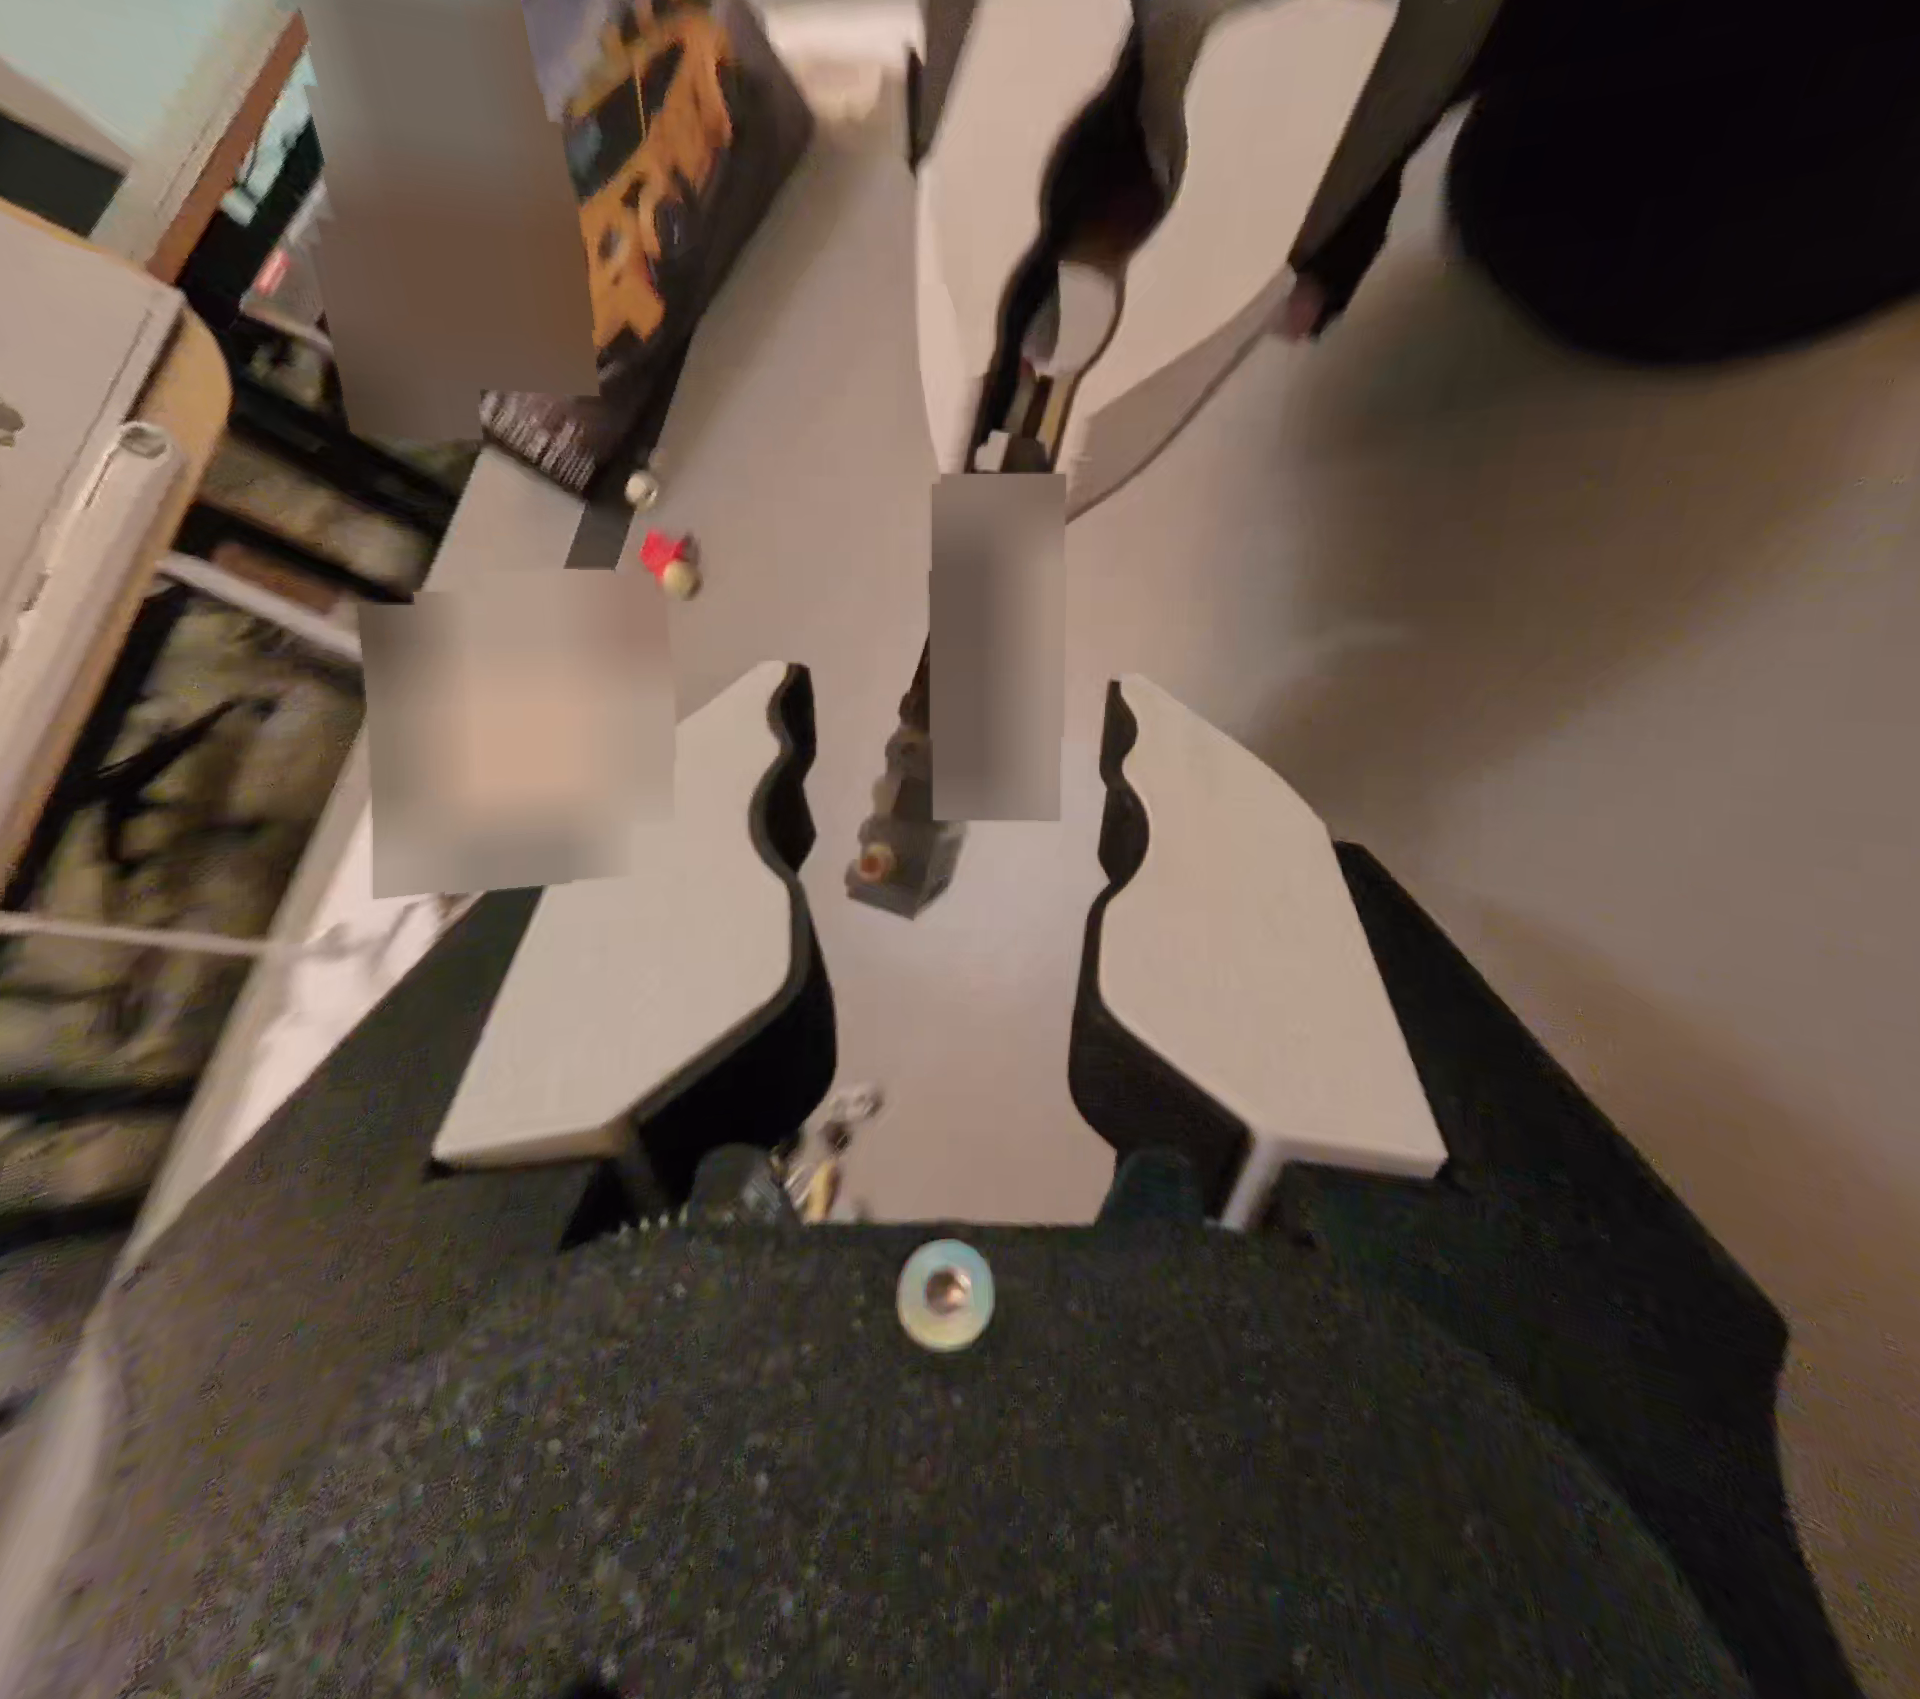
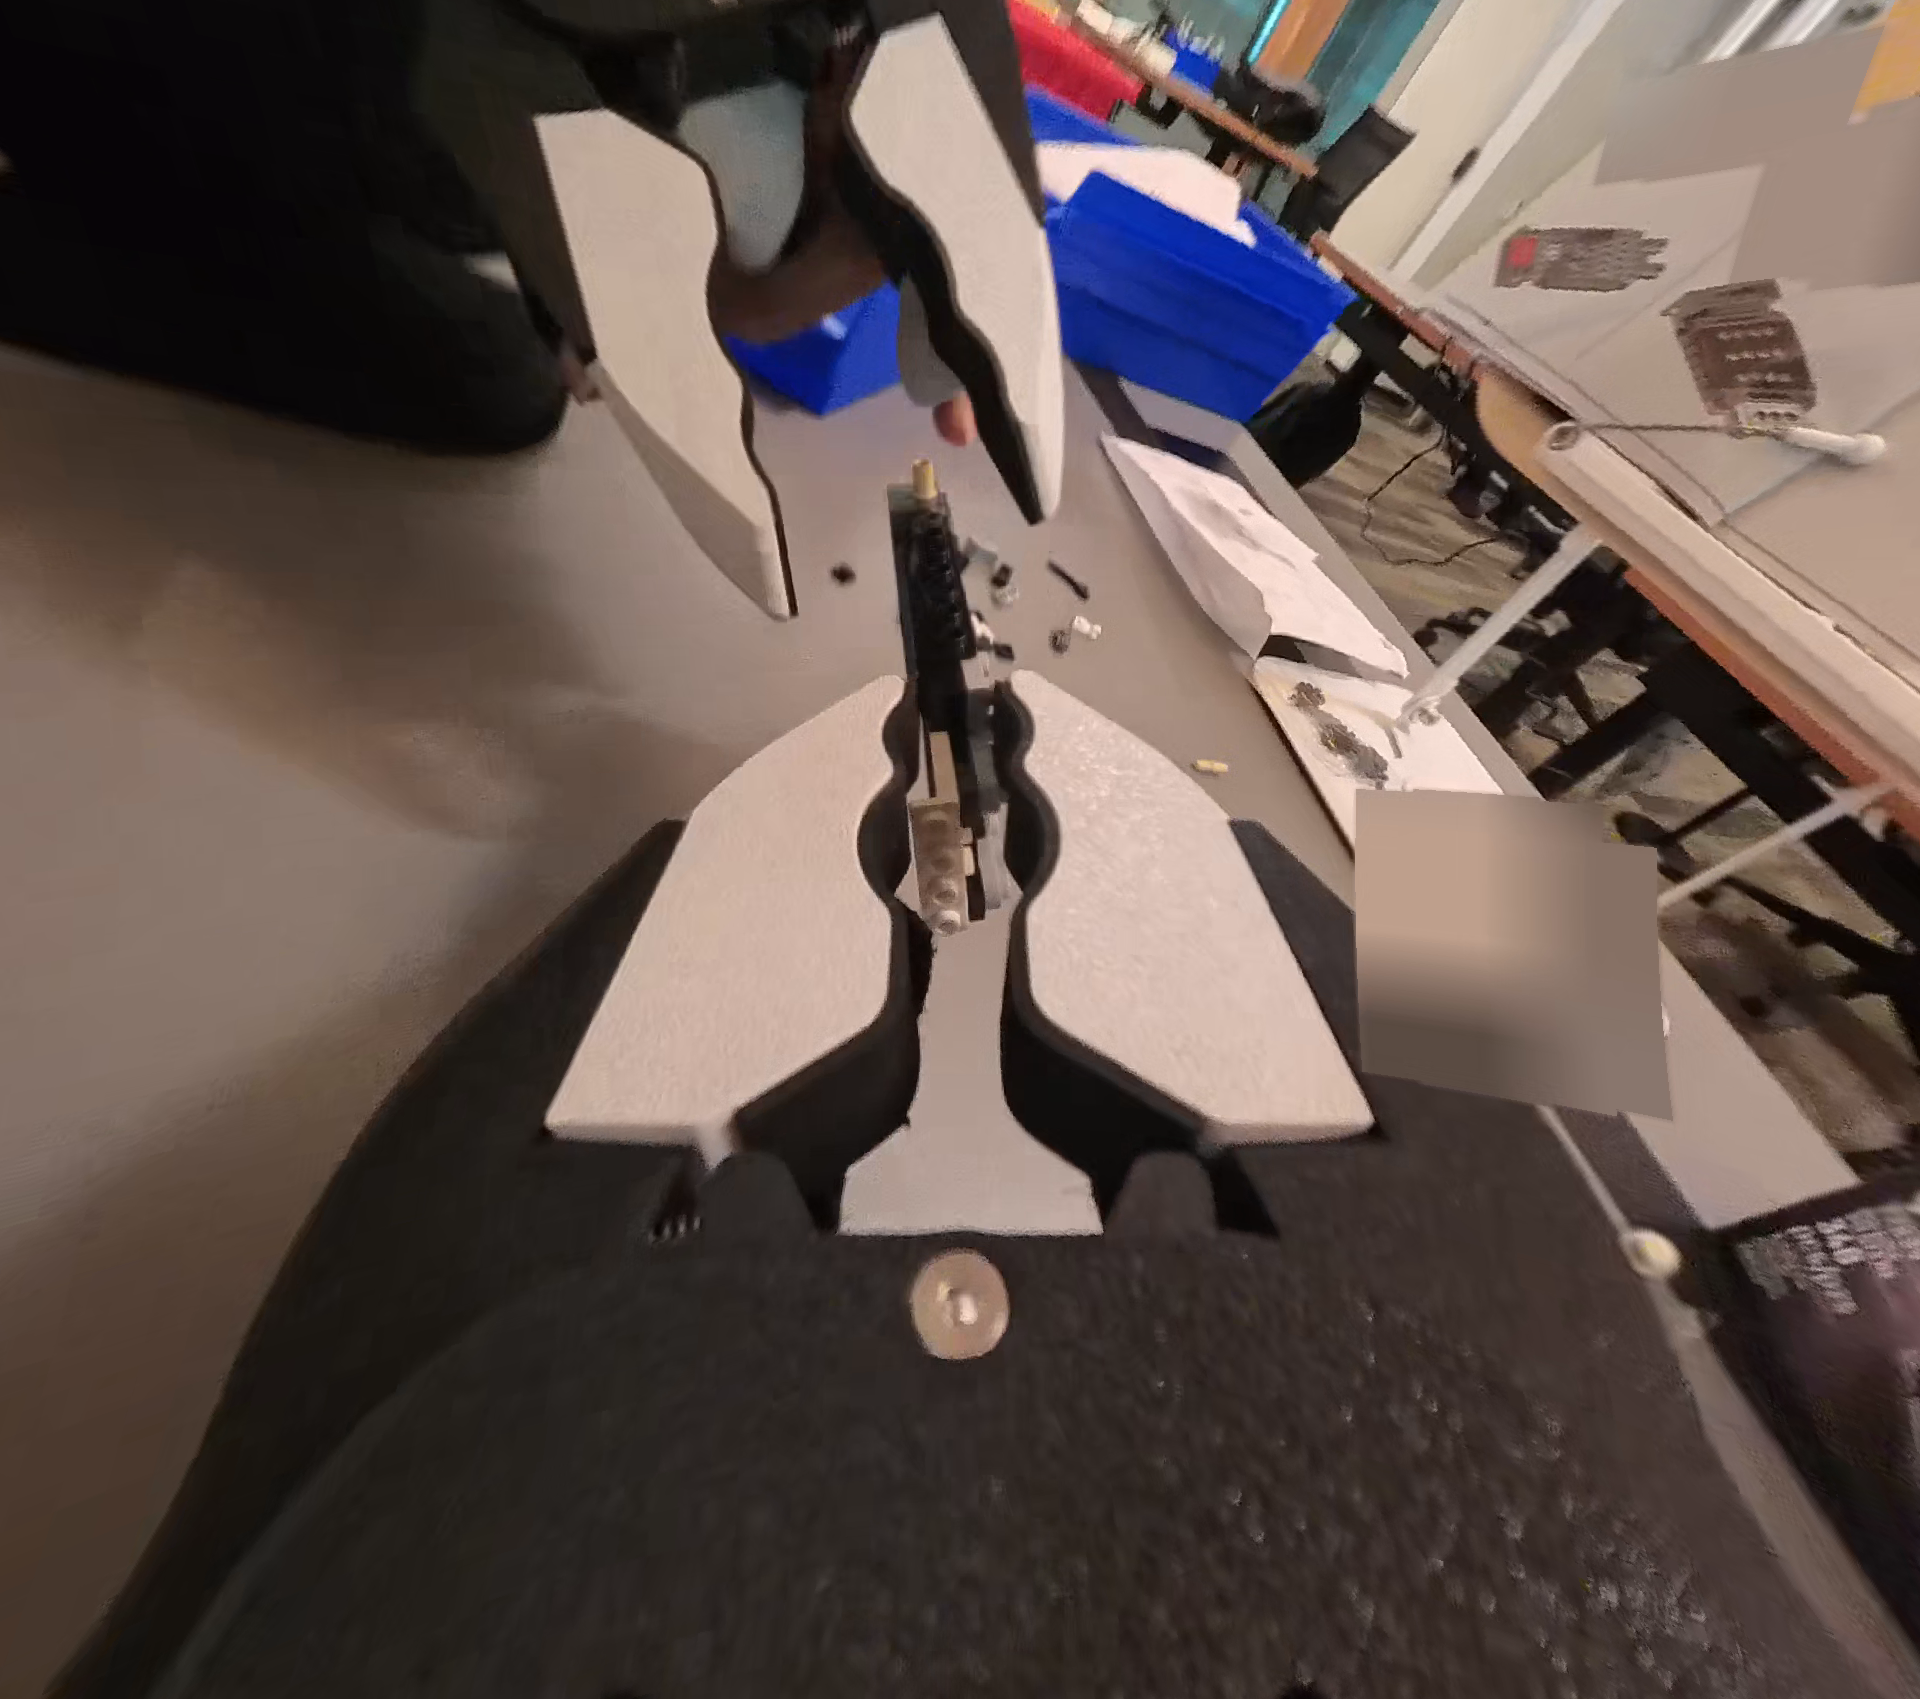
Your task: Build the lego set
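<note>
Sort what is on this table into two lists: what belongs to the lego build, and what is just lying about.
Belongs to the build:
- black lego assembly, clamped in the right gripper
- open left gripper facing it
- loose small pieces on the grey table
- lego box
- opened paper bag

Lying about:
- blue bins
- neighbouring tables

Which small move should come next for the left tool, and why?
Probably bring the open left tool down around the far end of the lego piece. The right tool grips its near end, holding it out toward the left tool, whose tips sit to either side of it without touching.
</note>
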